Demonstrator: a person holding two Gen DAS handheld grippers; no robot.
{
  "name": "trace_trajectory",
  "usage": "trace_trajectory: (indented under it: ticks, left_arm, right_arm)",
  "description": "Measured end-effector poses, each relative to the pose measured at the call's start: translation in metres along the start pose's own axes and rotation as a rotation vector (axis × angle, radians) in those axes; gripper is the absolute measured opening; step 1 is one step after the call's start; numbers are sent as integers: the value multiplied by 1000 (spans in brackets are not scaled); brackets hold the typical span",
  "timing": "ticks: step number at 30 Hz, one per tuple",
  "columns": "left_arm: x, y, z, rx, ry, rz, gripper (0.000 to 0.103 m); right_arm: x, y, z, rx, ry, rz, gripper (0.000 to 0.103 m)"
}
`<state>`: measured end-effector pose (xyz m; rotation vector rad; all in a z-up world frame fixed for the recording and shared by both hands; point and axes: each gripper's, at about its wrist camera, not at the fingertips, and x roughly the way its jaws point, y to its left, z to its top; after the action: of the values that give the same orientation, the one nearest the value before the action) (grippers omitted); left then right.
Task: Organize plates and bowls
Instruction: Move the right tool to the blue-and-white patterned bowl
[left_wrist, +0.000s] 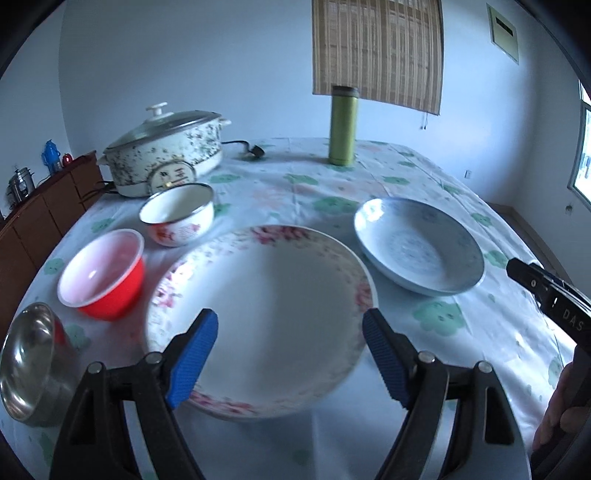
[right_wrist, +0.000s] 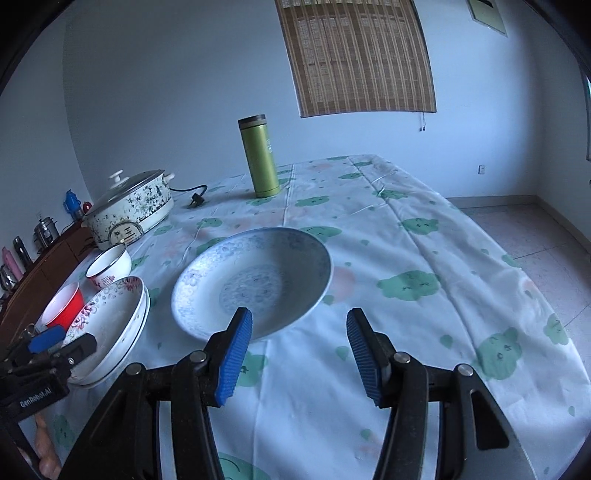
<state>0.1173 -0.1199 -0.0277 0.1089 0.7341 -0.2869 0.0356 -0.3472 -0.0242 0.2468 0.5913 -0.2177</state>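
Along the left edge of the tabletop (right_wrist: 461, 266) stand the steel bowl (left_wrist: 27, 363), the red bowl (left_wrist: 101, 271) and the white enamel bowl (left_wrist: 177, 214), one behind the other toward the lidded electric pot (left_wrist: 166, 153) at the far left corner. Next comes the pink-flowered plate (left_wrist: 258, 317), directly ahead of the left gripper (left_wrist: 290, 354), whose blue pads are spread with nothing between them; from the right wrist view this plate seems to sit on a second one (only a rim shows beneath).

Right of it, near the middle of the cloth and apart from the flowered plate, lies the blue-patterned plate (right_wrist: 255, 280). The right gripper (right_wrist: 299, 354) points at its near rim, jaws parted and empty, the left pad just over that rim. The right hand is clearly the nearer one, so the blue plate is probably its pick, to be carried left onto the flowered stack. The plate is round, so approach angle matters little.
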Motion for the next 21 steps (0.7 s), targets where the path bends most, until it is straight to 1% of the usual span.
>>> trace_trajectory:
  ticks: [2, 7, 12, 15, 21]
  left_arm:
    - [0, -8, 0, 11, 4, 9, 82]
    - [0, -23, 0, 33, 2, 29, 82]
    - [1, -36, 4, 58, -7, 36, 82]
    - [3, -46, 9, 80, -9, 28, 82]
    - [14, -59, 21, 86, 7, 10, 82]
  right_arm:
    - [-4, -5, 0, 0, -12, -11, 56]
    - [-7, -18, -1, 20, -5, -6, 56]
    - [-10, -30, -1, 19, -10, -26, 56]
    - [-11, -39, -1, 24, -10, -33, 56]
    - [-8, -48, 1, 30, 0, -34, 56]
